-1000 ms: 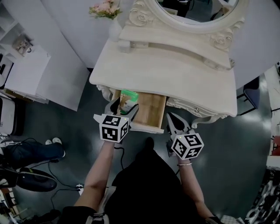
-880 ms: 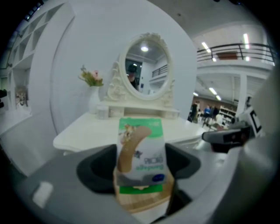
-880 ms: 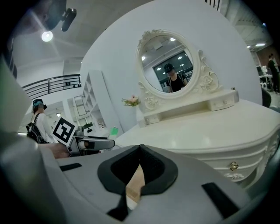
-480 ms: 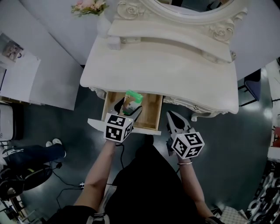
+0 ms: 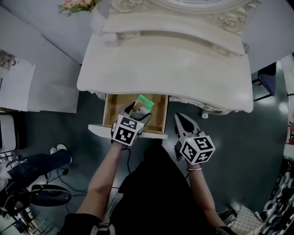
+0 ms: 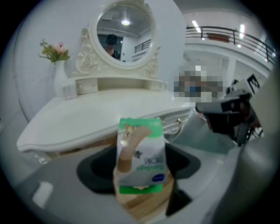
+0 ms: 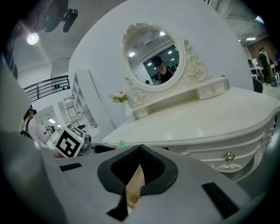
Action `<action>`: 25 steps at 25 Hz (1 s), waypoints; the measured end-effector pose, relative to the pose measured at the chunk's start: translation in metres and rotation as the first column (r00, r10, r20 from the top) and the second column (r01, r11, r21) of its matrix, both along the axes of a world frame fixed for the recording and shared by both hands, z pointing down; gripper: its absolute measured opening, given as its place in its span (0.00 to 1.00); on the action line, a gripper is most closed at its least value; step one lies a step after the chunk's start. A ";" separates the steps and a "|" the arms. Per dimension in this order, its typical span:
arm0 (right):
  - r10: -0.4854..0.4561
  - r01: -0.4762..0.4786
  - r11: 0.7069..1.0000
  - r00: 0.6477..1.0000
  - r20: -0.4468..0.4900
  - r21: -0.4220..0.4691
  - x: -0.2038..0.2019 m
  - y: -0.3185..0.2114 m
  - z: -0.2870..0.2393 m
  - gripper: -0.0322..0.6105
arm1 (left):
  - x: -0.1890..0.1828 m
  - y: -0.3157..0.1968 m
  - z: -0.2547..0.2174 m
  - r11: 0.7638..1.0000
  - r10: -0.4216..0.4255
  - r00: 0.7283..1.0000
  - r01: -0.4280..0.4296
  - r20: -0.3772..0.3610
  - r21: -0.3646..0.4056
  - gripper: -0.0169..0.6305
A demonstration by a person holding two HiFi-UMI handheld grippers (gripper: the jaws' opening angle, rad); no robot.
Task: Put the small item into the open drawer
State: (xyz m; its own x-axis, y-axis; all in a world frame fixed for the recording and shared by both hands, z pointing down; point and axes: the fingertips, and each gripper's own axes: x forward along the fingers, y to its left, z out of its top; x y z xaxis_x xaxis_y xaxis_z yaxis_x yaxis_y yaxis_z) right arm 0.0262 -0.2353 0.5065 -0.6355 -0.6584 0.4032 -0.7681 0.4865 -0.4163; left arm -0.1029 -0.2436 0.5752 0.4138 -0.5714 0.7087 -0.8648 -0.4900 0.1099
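Note:
A small green-and-white packet (image 5: 143, 103) is pinched in my left gripper (image 5: 138, 110), which is shut on its lower part. It hangs over the inside of the open wooden drawer (image 5: 156, 116) of the cream dressing table (image 5: 165, 69). In the left gripper view the packet (image 6: 141, 155) stands upright between the jaws, with the drawer's wood (image 6: 142, 205) just below. My right gripper (image 5: 180, 118) is shut and holds nothing, just outside the drawer's right front corner. In the right gripper view its closed jaws (image 7: 139, 151) point at the drawer wood (image 7: 134, 186).
An oval mirror (image 7: 152, 54) and a low shelf (image 5: 174, 32) stand at the table's back. A vase of pink flowers (image 5: 76, 5) sits at the back left corner. A small closed drawer with a brass knob (image 7: 229, 155) lies right of the open one. Dark floor surrounds the table.
My left gripper has carried the packet forward and slightly right, from the drawer's left front edge to over its inside. The right gripper has stayed beside the drawer, shut.

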 end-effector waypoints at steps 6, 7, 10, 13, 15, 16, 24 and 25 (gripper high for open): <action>0.018 -0.018 1.000 1.000 0.003 -0.023 0.005 0.001 0.009 0.06 | 0.011 -0.002 0.025 0.994 0.056 0.998 -0.052 0.039 -0.092 0.57; 0.020 -0.020 1.000 1.000 0.003 -0.024 0.006 0.000 0.010 0.06 | 0.012 -0.003 0.030 0.992 0.074 0.996 -0.068 0.050 -0.104 0.57; 0.028 -0.028 0.999 1.000 0.001 -0.023 0.009 -0.002 0.011 0.06 | 0.019 -0.007 0.041 0.983 0.139 0.986 -0.127 0.088 -0.136 0.57; 0.040 -0.040 0.999 0.999 -0.001 -0.027 0.014 -0.002 0.014 0.06 | 0.027 -0.010 0.052 0.969 0.201 0.974 -0.182 0.106 -0.165 0.57; 0.049 -0.049 0.998 0.999 -0.001 -0.033 0.017 -0.001 0.016 0.06 | 0.030 -0.011 0.063 0.961 0.226 0.968 -0.203 0.112 -0.190 0.57; 0.053 -0.053 0.998 0.999 0.000 -0.036 0.019 -0.001 0.017 0.06 | 0.032 -0.012 0.068 0.957 0.234 0.965 -0.207 0.117 -0.204 0.57; 0.073 -0.073 0.996 0.997 0.010 -0.057 0.029 -0.002 0.023 0.06 | 0.043 -0.020 0.102 0.926 0.295 0.941 -0.239 0.164 -0.294 0.57; 0.075 -0.074 0.996 0.997 0.011 -0.058 0.030 -0.002 0.023 0.06 | 0.045 -0.021 0.105 0.923 0.301 0.939 -0.243 0.168 -0.298 0.57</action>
State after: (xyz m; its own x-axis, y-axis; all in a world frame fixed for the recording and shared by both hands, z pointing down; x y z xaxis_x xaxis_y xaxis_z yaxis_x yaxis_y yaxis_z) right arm 0.0560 -0.2374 0.5299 -0.5913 -0.6802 0.4333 -0.7954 0.4033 -0.4524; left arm -0.0584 -0.2646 0.6802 0.3538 -0.2337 0.9056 -0.7197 -0.6864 0.1040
